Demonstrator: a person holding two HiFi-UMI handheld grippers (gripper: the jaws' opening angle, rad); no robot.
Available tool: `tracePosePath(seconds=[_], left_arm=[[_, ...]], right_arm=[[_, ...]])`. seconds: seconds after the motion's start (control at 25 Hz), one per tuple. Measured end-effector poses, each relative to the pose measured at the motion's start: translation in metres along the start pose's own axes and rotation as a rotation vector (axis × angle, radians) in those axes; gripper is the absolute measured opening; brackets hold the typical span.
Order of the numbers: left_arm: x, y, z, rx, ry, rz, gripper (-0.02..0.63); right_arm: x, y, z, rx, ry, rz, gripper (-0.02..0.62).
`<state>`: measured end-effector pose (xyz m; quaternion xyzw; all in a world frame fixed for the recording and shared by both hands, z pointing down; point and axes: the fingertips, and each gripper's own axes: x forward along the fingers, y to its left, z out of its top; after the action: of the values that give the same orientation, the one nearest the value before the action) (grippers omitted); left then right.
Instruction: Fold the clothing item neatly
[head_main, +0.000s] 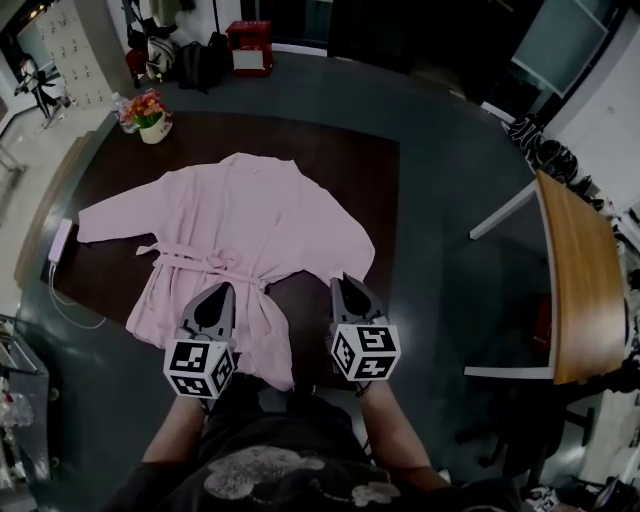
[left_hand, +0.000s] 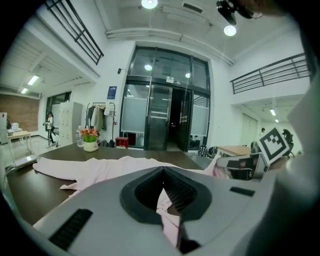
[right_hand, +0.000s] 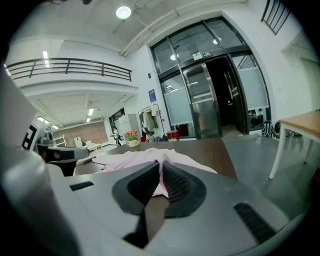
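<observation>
A pink robe (head_main: 240, 220) lies spread flat on the dark brown table (head_main: 340, 150), sleeves out and belt across its waist. My left gripper (head_main: 222, 290) is over the robe's lower part near the belt. Its jaws are shut, and pink cloth (left_hand: 167, 200) hangs pinched between them. My right gripper (head_main: 343, 282) is at the robe's lower right edge. It is also shut, and the fabric (right_hand: 145, 159) is drawn up in a peak to its tips (right_hand: 161, 164). Both grippers point away from the person, a little downward.
A flower pot (head_main: 150, 120) stands at the table's far left corner. A white strip with a cable (head_main: 60, 240) lies at the left edge. A wooden-topped table (head_main: 575, 280) stands to the right across grey floor. A red box (head_main: 250, 47) and bags sit far behind.
</observation>
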<state>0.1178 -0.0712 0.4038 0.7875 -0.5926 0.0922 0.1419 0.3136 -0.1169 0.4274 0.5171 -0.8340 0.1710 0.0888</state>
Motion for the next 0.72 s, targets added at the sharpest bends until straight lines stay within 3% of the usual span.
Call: tracePosePath(seconds=[0.2,0.72], left_arm=[[0.005,0.035,0.003,0.005,-0.009,-0.008,0.009],[0.034,0.174,0.008,0.009,-0.009,-0.156,0.009]], right_arm=[[0.024,0.028,0.005,-0.023,-0.007,0.001,0.010],[0.114,0.108,0.009,-0.025,-0.006,-0.164,0.010]])
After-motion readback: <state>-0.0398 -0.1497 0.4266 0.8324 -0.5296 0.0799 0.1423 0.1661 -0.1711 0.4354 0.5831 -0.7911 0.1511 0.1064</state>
